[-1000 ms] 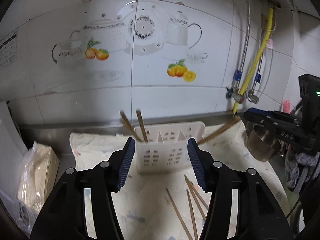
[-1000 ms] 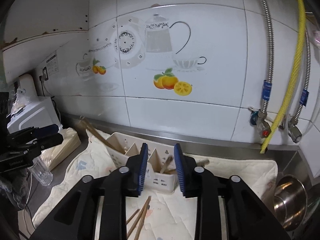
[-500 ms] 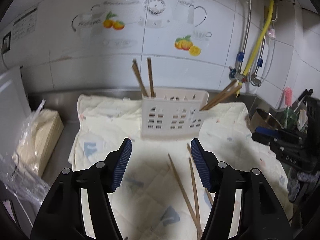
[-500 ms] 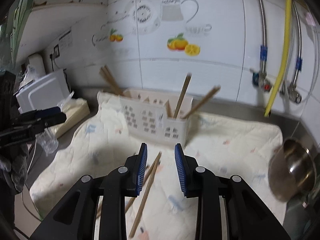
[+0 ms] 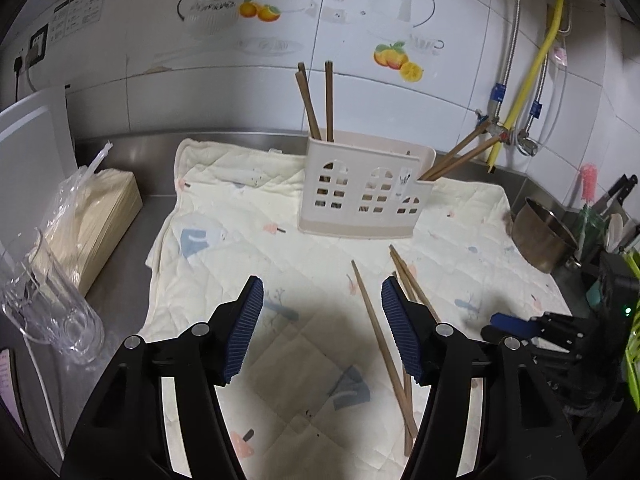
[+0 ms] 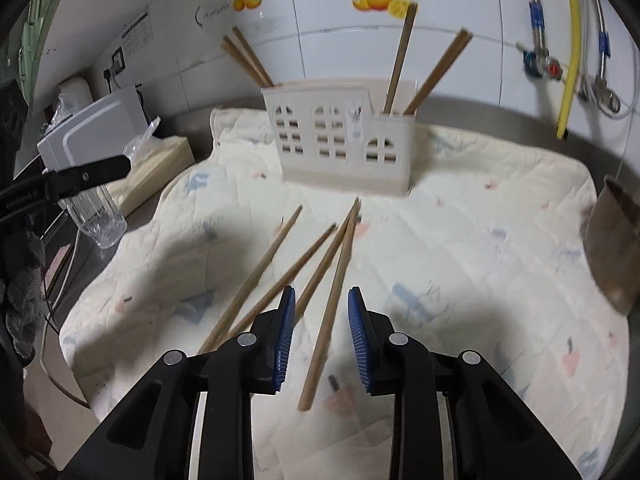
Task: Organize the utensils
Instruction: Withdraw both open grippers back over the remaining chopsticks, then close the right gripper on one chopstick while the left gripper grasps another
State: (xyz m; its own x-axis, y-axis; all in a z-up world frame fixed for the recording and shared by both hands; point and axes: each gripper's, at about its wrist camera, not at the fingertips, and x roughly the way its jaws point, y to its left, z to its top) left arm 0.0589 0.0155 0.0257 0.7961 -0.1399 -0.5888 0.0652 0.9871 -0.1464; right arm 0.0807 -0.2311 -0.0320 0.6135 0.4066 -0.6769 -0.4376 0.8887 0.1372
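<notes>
Right wrist view: my right gripper (image 6: 321, 336) hovers over the quilted cream cloth (image 6: 480, 280), its ribbed blue pads narrowly apart and just closing a little, straddling one of four loose round wooden chopsticks (image 6: 329, 312) without pressing it. Toward the cloth's far edge stands the beige perforated plastic utensil holder (image 6: 340, 140), more sticks upright inside. My left gripper (image 5: 322, 330) has its fingers wide apart, nothing between them.

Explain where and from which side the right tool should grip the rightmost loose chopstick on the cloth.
Grip the rightmost loose chopstick along its near half, from above, pads either side. It lies flat on the cloth, lengthwise between the right tool's open pads, its near end clear of its neighbours.
</notes>
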